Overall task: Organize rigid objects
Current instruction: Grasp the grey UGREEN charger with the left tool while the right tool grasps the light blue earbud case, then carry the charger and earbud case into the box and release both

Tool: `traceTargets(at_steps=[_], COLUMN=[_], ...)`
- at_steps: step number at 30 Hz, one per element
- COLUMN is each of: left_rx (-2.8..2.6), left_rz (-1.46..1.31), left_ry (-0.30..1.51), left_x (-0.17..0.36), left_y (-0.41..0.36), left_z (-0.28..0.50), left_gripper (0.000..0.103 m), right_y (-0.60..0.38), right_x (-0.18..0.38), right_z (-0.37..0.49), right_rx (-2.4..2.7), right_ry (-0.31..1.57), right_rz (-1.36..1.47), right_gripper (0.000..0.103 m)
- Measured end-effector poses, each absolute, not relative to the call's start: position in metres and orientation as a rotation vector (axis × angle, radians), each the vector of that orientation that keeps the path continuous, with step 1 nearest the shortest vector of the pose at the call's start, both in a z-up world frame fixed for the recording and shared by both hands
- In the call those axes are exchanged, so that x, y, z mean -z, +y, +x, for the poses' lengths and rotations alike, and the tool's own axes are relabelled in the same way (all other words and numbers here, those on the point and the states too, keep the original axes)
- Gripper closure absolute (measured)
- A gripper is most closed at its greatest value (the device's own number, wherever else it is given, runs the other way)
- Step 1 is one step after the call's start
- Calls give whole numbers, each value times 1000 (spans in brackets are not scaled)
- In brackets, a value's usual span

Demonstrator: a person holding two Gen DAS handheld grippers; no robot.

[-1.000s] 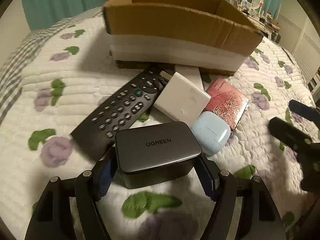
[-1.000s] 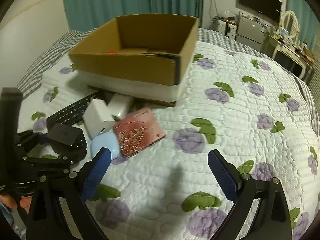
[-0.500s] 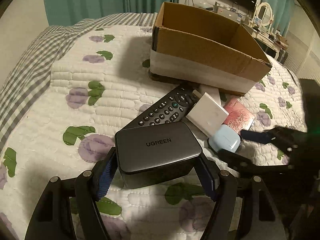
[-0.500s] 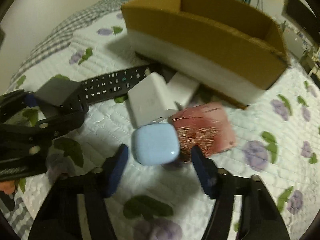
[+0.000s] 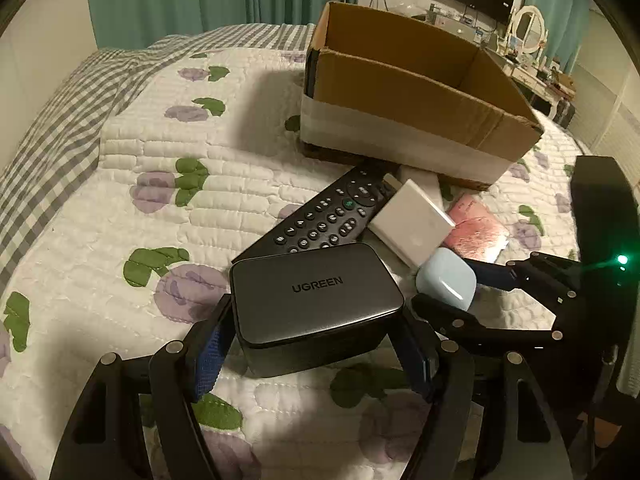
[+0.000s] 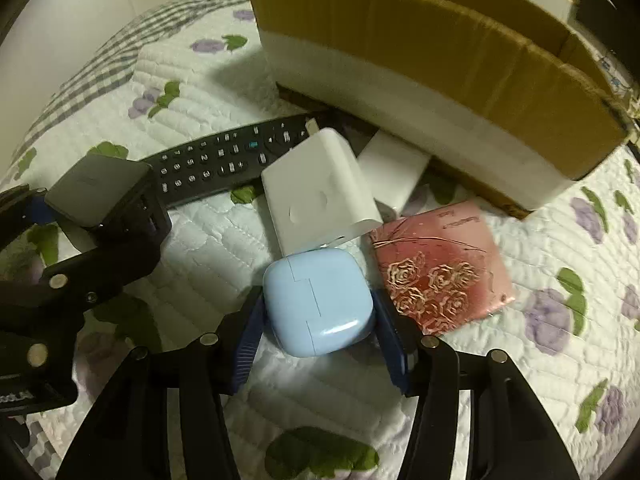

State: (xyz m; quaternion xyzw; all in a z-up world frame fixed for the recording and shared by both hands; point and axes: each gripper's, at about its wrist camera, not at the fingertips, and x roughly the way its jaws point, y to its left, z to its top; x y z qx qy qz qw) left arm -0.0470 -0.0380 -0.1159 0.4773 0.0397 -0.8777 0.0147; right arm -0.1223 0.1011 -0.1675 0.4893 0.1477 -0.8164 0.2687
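- Left tongs (image 5: 316, 344): clamped on the dark grey charger (image 5: 314, 304), blue pads against its two short sides. Charger sits level, held just above the quilt of the bed (image 5: 168, 208).
- Right tongs (image 6: 318, 320): blue pads on either side of the pale blue earbud case (image 6: 318, 300). Pads look to be touching the case, so judged clamped; whether the case is off the quilt I cannot tell.
- Step in hand, as judged: carry both items to the cardboard box (image 5: 408, 92), which stands open beyond the pile.
- To do it well: raise each item straight up before moving forward, high enough to pass the near box wall. Keep the charger level so it does not slip from the pads. The case is rounded and smooth; hold it firmly and avoid twisting.
- The two tongs are close together; move one at a time to avoid a knock.
- In the way: black remote (image 5: 320, 220) just behind the charger; white adapter (image 6: 320, 196) touching the far edge of the case.
- Beside the case: pink rose-patterned card (image 6: 440, 268). A second white block (image 6: 394, 172) lies against the box foot.
- Risk: lifting the case may nudge the adapter.
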Motion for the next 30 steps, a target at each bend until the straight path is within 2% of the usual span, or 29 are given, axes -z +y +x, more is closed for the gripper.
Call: traceTargets(at_steps=[8,15,24,30], left_rx=[2749,2833,2966,2990], left_rz=[1441,1363,1204,1220], left_ry=[113,144,47,18], left_x=[91,46,-10,-9], left_y=[-33,-24,-2,7], left_z=[-33,-40,-100,-168], left_gripper=[29,29,29,28], right_y=[123,145,169,173], right_x=[119,62,4,-8], right_z=[-106,-101,-133,-178], right_rx=[2312,2409,2478,2502], right_ry=[378,368,354,334], right_rz=[1231,1103,963,923], right_gripper=[50,50,50,50])
